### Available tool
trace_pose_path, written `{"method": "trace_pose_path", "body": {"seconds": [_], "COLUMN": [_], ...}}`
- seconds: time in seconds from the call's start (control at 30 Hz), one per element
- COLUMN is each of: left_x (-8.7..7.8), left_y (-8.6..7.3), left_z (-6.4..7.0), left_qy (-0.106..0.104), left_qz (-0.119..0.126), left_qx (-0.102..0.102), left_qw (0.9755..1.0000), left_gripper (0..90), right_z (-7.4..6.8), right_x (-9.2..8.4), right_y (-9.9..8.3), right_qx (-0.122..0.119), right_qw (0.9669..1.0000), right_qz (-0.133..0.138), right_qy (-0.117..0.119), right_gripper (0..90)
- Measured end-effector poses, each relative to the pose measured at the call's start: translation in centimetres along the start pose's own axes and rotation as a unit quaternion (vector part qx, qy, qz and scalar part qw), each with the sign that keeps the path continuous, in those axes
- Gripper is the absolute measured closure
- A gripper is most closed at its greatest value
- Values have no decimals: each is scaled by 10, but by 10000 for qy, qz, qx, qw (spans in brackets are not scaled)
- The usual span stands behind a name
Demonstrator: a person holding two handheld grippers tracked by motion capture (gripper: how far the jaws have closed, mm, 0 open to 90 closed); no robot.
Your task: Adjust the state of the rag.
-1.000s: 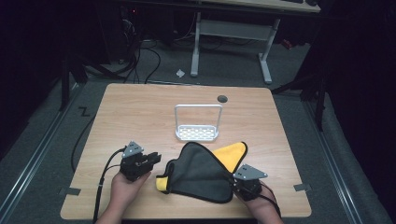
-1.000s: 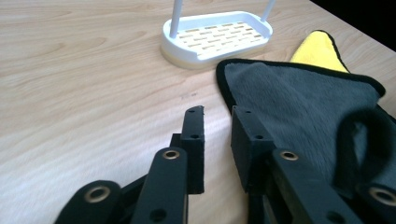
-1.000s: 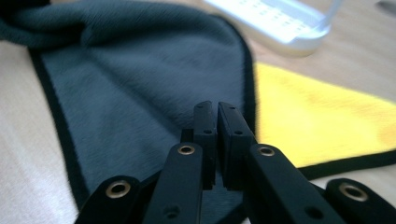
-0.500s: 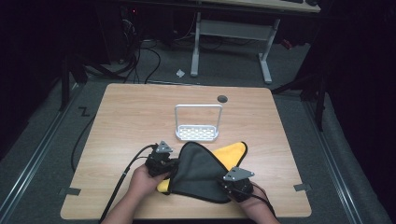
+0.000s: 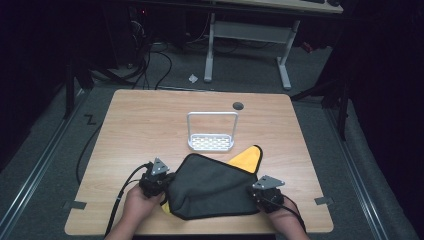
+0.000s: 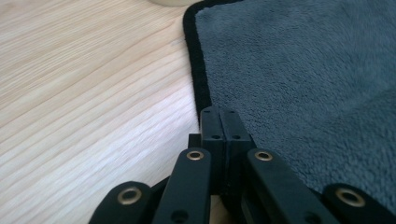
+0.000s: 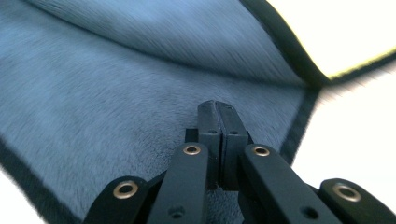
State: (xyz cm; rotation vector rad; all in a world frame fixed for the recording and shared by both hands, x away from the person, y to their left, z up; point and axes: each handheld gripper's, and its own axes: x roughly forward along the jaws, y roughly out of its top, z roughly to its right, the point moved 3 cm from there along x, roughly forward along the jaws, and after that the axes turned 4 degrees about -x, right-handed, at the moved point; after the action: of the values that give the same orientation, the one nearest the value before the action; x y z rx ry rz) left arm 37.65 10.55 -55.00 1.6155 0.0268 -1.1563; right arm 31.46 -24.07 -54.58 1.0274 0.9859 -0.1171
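1. Left gripper (image 5: 159, 181): jaws pressed together at the grey cloth's (image 5: 212, 186) black-bound edge, tabletop (image 5: 145, 125) to its left. Whether cloth is pinched, cannot tell.
2. Right gripper (image 5: 264, 192): jaws together over the cloth near its corner; grip unclear.
3. Cloth spans between both grippers, probably for spreading or folding. Yellow underside (image 5: 246, 159) peeks beyond.
4. White rack (image 5: 211, 142) stands beyond the cloth.

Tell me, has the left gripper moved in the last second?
Yes. The left gripper slid rightward, closer to the white rack, and now sits at the grey cloth edge.
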Motion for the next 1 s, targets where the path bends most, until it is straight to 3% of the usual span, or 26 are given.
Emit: {"method": "trace_pose_path", "body": {"seconds": [0.23, 0.37, 0.5, 0.53, 0.57, 0.6, 0.7, 0.8, 0.9, 1.0], "left_x": [-15, -18, -16, -11, -11, -4, -2, -1, -1, 0], "left_y": [-13, -10, -3, -2, -2, -3, -4, -4, -4, -4], "left_z": [-16, -19, -9, -3, -3, 0, 0, -1, -1, -1], "left_qy": [258, 274, 116, 17, 17, 6, -35, -31, -25, -22], "left_qz": [79, 114, 221, 175, 175, 78, 106, 117, 123, 139], "left_qx": [-318, -535, -541, -484, -484, -457, -488, -454, -432, -408], "left_qw": [9991, 9981, 9982, 9987, 9987, 9989, 9987, 9989, 9990, 9991], "left_gripper": [899, 871, 825, 813, 806, 801, 797, 797, 797, 793], "right_z": [25, 29, 31, 36, 36, 43, 57, 64, 61, 53], "right_x": [-14, -17, -19, -12, -12, 1, 20, 32, 25, 0], "right_y": [-19, -21, -10, 1, 1, 11, 22, 20, 13, -11], "right_qx": [349, 454, 470, 510, 510, 505, 567, 687, 642, 669], "right_qw": [9984, 9980, 9970, 9965, 9965, 9966, 9960, 9957, 9959, 9956], "right_qz": [-135, -72, 233, 312, 312, 247, 166, -32, -4, -98], "right_qy": [-432, -431, -567, -584, -584, -599, -674, -625, -645, -649], "right_gripper": [900, 890, 875, 869, 869, 866, 866, 868, 870, 875]}}
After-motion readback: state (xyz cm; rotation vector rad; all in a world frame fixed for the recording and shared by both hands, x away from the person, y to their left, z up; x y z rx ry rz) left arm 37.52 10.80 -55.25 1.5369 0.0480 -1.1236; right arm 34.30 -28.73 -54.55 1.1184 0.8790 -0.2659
